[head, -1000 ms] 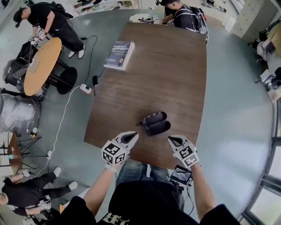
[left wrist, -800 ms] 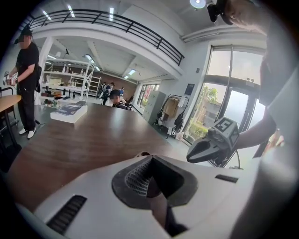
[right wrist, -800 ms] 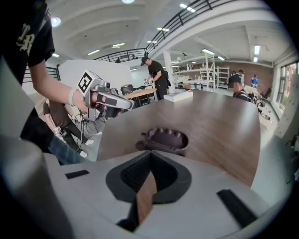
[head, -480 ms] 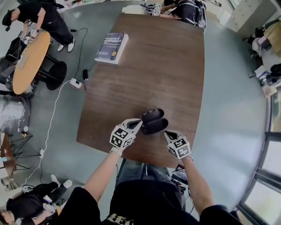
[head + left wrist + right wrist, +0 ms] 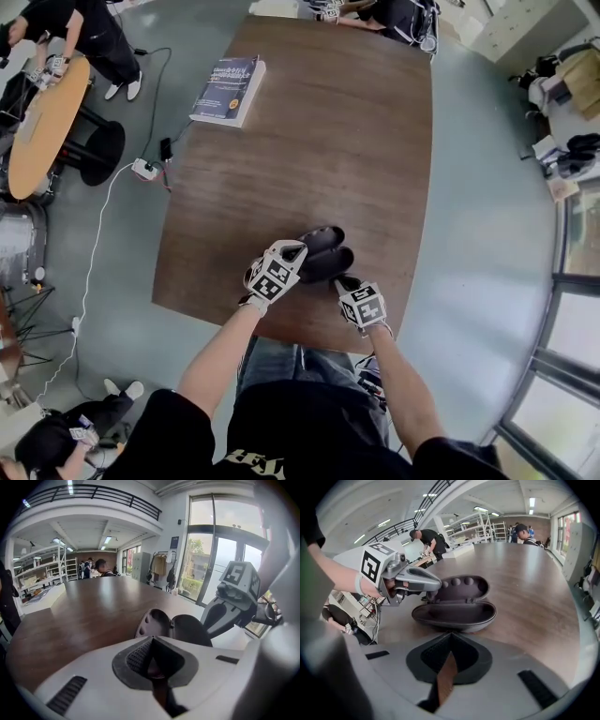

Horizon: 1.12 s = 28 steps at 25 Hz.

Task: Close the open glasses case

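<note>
Near the front edge of the brown wooden surface point(image 5: 309, 131) lies the dark glasses case point(image 5: 319, 253), open, its two halves side by side and joined at the hinge. The left tool point(image 5: 301, 248) has its tip at the case's left end and the right tool point(image 5: 343, 281) has its tip just beside the nearer half.

From above, the case is only two dark ovals. The right tool's view shows more: the shallow lower half point(image 5: 454, 613) lies flat and empty, and the lid point(image 5: 461, 588) stands up behind it, with three round bumps on its inner face. That view also shows the left tool point(image 5: 433, 590) at the lid's left end; whether it touches cannot be told. The left tool's view shows the case point(image 5: 173, 627) from its end, with the right tool point(image 5: 206, 631) against the far half.

Each tool's own view shows its jaws drawn together with nothing between them, the left point(image 5: 152, 663) and the right point(image 5: 447, 660).

Farther along the surface, near its left edge, lies a blue book point(image 5: 228, 89). A round orange table point(image 5: 42, 127) stands on the grey floor to the left, with a white power strip point(image 5: 145, 170) between it and the surface. Tall windows point(image 5: 206, 564) and a railed balcony point(image 5: 93, 489) bound the room.
</note>
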Each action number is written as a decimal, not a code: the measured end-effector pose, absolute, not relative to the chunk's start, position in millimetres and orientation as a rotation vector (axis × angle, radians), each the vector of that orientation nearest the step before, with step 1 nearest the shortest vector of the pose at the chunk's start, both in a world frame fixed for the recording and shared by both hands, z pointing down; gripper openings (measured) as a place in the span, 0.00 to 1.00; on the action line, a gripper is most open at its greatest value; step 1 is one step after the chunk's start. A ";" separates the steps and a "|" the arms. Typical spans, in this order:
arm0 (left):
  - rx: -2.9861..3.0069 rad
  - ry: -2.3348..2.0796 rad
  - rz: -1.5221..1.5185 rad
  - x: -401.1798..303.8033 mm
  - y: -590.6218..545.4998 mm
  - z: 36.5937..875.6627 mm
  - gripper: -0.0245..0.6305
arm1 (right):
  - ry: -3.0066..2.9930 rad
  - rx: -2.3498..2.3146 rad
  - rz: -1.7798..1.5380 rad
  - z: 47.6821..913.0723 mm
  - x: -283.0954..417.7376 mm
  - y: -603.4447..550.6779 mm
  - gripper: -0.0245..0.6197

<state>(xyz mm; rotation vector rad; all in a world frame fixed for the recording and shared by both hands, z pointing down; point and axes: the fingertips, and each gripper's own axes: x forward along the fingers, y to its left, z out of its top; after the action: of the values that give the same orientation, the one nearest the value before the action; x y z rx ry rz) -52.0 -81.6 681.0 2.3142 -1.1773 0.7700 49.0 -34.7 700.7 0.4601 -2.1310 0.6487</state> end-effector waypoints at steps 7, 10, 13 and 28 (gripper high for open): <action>2.299 -1.113 0.815 -54.5 -87.3 697.0 0.05 | -2.171 0.512 0.646 682.7 39.6 -46.3 0.02; 2.295 -1.082 0.857 -56.9 -87.9 701.8 0.05 | -2.194 0.551 0.649 670.7 32.7 -55.2 0.02; 2.283 -1.041 0.914 -54.7 -84.9 705.6 0.05 | -2.212 0.576 0.635 658.2 28.4 -64.9 0.02; 2.309 -0.858 0.686 -54.4 -87.4 691.4 0.05 | -2.248 0.595 0.562 633.7 -10.7 -113.0 0.02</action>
<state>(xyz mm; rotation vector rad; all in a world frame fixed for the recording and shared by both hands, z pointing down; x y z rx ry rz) -54.4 -87.4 691.4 2.3094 -0.8575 0.6862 -10.7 -113.0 633.7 0.5948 -2.2477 0.5619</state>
